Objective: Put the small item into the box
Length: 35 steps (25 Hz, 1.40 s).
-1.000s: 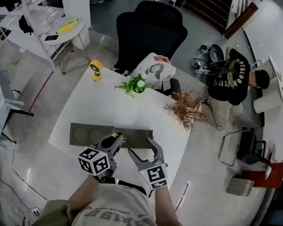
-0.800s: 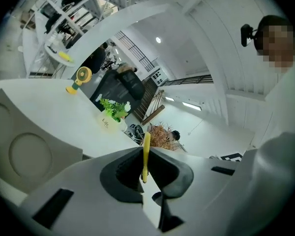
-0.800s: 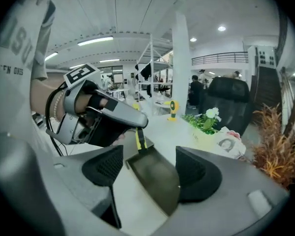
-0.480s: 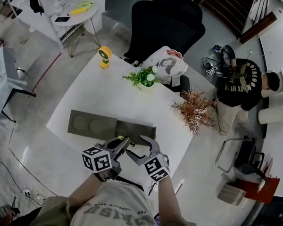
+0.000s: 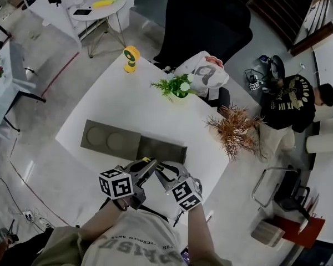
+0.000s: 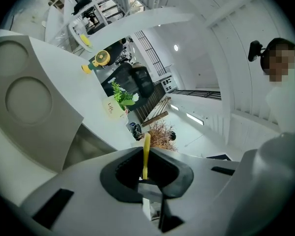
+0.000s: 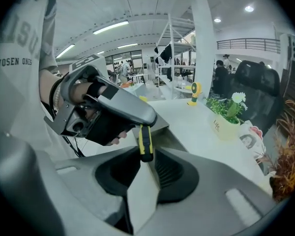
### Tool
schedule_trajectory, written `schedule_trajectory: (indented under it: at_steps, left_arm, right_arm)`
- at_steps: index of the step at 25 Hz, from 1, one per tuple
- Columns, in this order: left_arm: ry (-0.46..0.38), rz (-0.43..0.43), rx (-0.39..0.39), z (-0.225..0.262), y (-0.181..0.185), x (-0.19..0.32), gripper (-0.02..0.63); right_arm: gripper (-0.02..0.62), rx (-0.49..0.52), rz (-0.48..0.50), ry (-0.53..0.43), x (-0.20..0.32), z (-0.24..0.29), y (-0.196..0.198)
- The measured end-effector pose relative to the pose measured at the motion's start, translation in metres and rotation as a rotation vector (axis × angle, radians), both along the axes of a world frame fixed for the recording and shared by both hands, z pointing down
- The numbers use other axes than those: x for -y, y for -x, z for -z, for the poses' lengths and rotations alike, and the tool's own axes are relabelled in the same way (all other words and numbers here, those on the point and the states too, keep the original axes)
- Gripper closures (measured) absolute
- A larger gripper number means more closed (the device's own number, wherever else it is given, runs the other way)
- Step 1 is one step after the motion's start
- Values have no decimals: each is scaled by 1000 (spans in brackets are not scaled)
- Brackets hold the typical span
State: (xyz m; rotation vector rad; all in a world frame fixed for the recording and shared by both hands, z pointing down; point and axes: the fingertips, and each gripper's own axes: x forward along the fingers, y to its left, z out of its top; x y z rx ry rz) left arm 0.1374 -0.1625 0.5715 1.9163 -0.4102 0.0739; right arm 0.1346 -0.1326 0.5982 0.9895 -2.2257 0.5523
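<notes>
Left claw point(image 5: 149, 164) is clenched on the small item point(image 7: 146, 140), holding it up over the near edge of the surface point(image 5: 127, 101), right next to the box point(image 5: 165, 148). My right claw point(image 7: 147, 155) is closing onto its other end.

White table point(image 5: 127, 110), black office chair point(image 5: 211, 21)

Bright, even indoor light is falling from overhead: strip lights point(image 7: 108, 27) and a round lamp point(image 7: 249, 8) are glowing on the ceiling in the right gripper view. The white table point(image 5: 116, 104) is bouncing it back almost blown out, and the floor point(image 5: 30, 170) is carrying soft glare. Shadows are lying faint. Both gripper views are bending hard at the edges and darkening into black corners. The small item point(image 6: 146, 154) is reading fairly crisp.
</notes>
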Motion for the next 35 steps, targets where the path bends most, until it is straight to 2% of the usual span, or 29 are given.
schedule_trajectory:
  at_steps: [1,9,14,16,18,22,25,35]
  left_arm:
    - [7,5,-6,0,0,0,575]
    - [54,32,-40,-2,3,2,574]
    - [-30,-29,-6,1,0,2,563]
    - [-77,-55,18,2,0,4,496]
    - [-132,-78,58,1,2,7,434]
    - [-254,-138,174,-5,12,13,371]
    - [-327,-195,254,-12,19,13,348]
    - [-478,-315,464,-31,34,8,300]
  right_arm:
    - [516,3,6,-1,0,1,1]
    - [523,-12,22,23,-2,0,3]
    - [523,-2,17,35,-1,2,0]
    - [523,11,14,29,0,3,-3]
    - [523,7,16,28,2,3,-5]
    - [523,-30,38,40,3,-1,-12]
    - [523,-71,60,60,3,-9,-20]
    - [523,-200,158,149,14,-45,-38]
